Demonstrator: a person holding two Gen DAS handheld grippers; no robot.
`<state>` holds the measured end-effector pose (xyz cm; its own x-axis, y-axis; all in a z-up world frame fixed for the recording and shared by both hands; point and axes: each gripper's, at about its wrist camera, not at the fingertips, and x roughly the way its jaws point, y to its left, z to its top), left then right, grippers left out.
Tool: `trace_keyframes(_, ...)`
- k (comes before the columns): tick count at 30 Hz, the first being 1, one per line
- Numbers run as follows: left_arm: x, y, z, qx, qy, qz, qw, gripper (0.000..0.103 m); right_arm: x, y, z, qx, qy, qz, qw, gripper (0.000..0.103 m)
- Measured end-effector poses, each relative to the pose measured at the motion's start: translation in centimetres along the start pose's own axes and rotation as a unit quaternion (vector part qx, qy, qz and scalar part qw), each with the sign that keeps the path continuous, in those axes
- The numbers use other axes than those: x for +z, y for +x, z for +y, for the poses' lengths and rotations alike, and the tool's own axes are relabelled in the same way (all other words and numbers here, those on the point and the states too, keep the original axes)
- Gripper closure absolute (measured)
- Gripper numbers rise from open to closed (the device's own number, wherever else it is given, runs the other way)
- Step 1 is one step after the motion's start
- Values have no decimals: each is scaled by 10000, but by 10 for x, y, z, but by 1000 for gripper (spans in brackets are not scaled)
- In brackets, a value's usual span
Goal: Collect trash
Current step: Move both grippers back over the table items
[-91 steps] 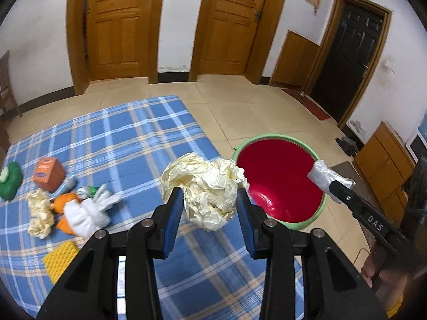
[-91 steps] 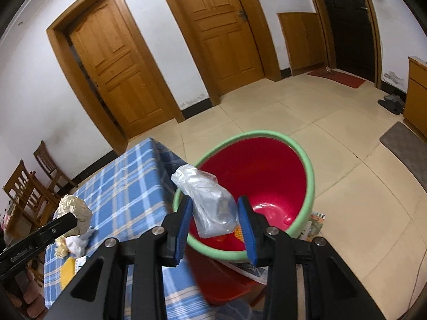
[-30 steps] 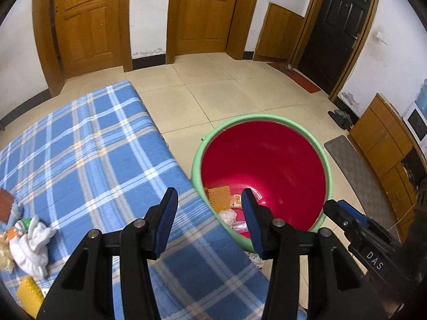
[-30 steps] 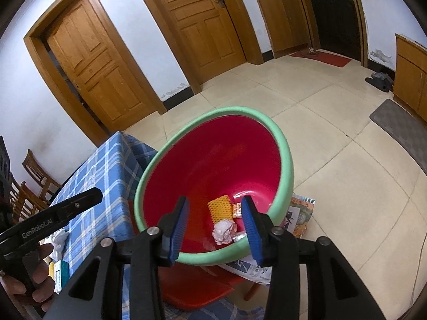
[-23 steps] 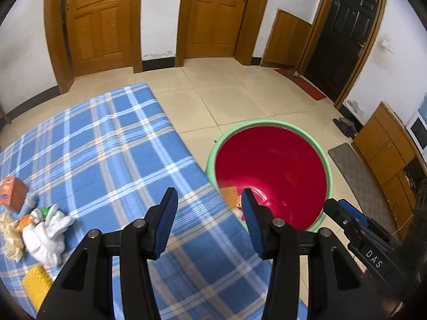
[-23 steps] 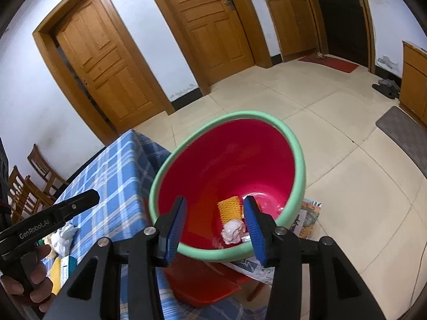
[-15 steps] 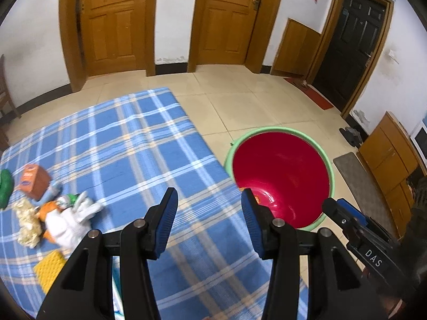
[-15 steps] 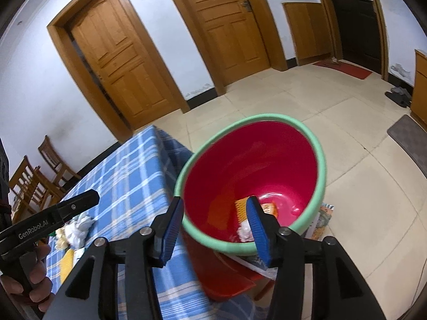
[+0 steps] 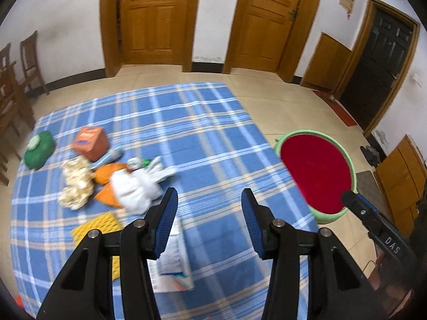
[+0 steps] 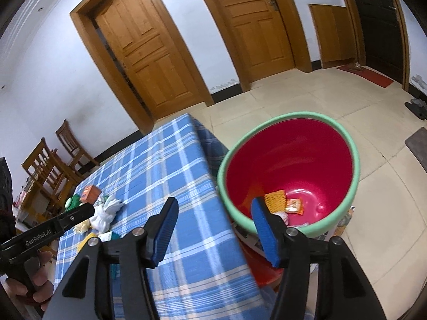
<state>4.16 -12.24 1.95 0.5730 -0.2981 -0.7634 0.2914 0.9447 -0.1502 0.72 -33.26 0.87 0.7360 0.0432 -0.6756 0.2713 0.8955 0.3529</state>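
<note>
My left gripper point(image 9: 209, 213) sits at the bottom centre of its view with its jaws spread wide and nothing between the blue pads point(image 9: 166, 217); below it lies the blue plaid tablecloth point(image 9: 202, 138), which fills the middle of the frame. The trash is bunched in the left half of that frame: a green pouch point(image 9: 38, 149) at the far left, an orange carton point(image 9: 90, 142) beside it, a crumpled cream paper wad point(image 9: 76, 184), an orange wrapper point(image 9: 108, 186) under a white plastic bag point(image 9: 138, 186), a yellow mesh pad point(image 9: 96, 226) lower left, and a printed leaflet point(image 9: 172, 266) between the gripper arms. At the right of the frame the green-rimmed red bin point(image 9: 355, 170) stands on the beige tile floor point(image 9: 283, 106), just off the table's edge. My right gripper point(image 10: 213, 224) is likewise parted and empty at the bottom centre of its view, held over the table edge beside the bin, whose inside shows a yellow mesh piece point(image 10: 276, 200), an orange snack packet point(image 10: 293, 206) and some pale scraps I cannot tell apart. Two wooden doors point(image 9: 157, 18) stand across the top, a dark door point(image 9: 379, 69) at the upper right, wooden chairs point(image 10: 48, 168) at the left edge, and a low wooden cabinet point(image 9: 400, 178) at the right. A hand point(image 10: 34, 290) holds the left gripper's handle at the lower left of the right view.
</note>
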Motion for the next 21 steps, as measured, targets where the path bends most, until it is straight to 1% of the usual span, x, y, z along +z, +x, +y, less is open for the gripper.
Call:
trace_keyframes(9, -22, -15, 51, 383, -411, 34, 9984, 53, -11, 4, 29, 203, -239, 152, 9994, 38)
trace_keyframes(14, -37, -14, 78, 556, -704, 172, 9958, 53, -16, 6, 41, 261, -336, 239, 9988, 36)
trace_keyframes(21, -53, -3, 102, 728, -870, 428, 9926, 53, -24, 13, 53, 285, -377, 411, 9980, 35)
